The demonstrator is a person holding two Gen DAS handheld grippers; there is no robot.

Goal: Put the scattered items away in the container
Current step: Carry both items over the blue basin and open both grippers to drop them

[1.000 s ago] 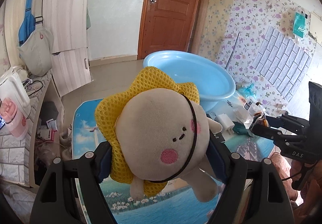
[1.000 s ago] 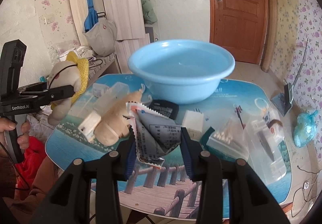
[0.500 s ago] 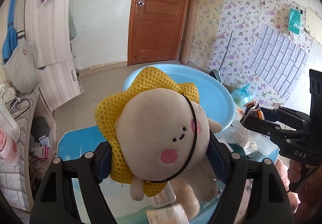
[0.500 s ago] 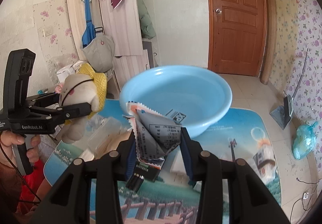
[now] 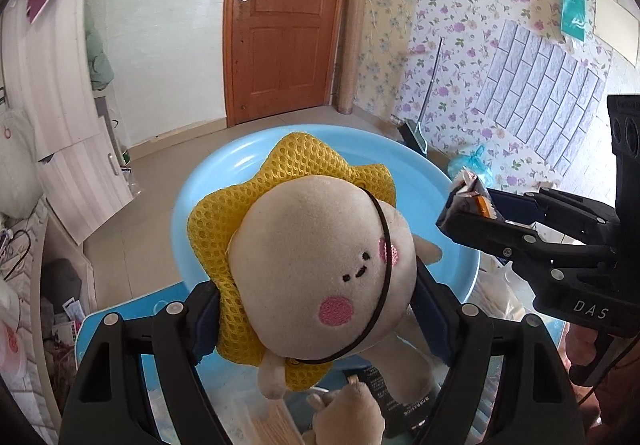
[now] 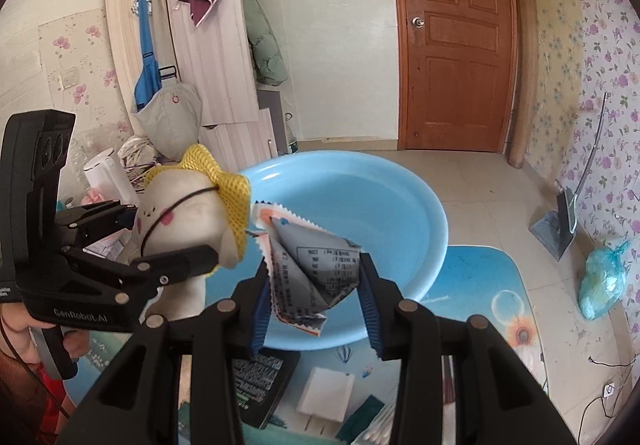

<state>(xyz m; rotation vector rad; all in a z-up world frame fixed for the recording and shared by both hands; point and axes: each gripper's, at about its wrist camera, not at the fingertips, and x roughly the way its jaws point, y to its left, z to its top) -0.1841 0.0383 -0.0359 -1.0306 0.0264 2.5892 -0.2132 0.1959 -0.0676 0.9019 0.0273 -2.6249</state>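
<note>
Both hands have carried their loads from over the cluttered bench (image 6: 492, 285) to the light blue basin (image 6: 360, 197), which a second ago stood well ahead and now fills the middle of both views, so the drop looks close. The left tongs (image 5: 316, 297) grip a cream plush toy (image 5: 316, 257) with a yellow mesh hood, pads pressed into its sides; it hangs over the near part of the basin, its long axis running from the hooded head, up and toward the basin, to the feet below near the bench, the stitched face turned back to the wrist camera. The right tongs (image 6: 312, 285) are closed on a folded foil sachet (image 6: 312, 265) with zigzag edges, held over the basin's near rim, its folded tip pointing down and its serrated end up and left, just beside the toy. A charger, a black packet and cotton swabs lie on the bench yet to be tidied.
</note>
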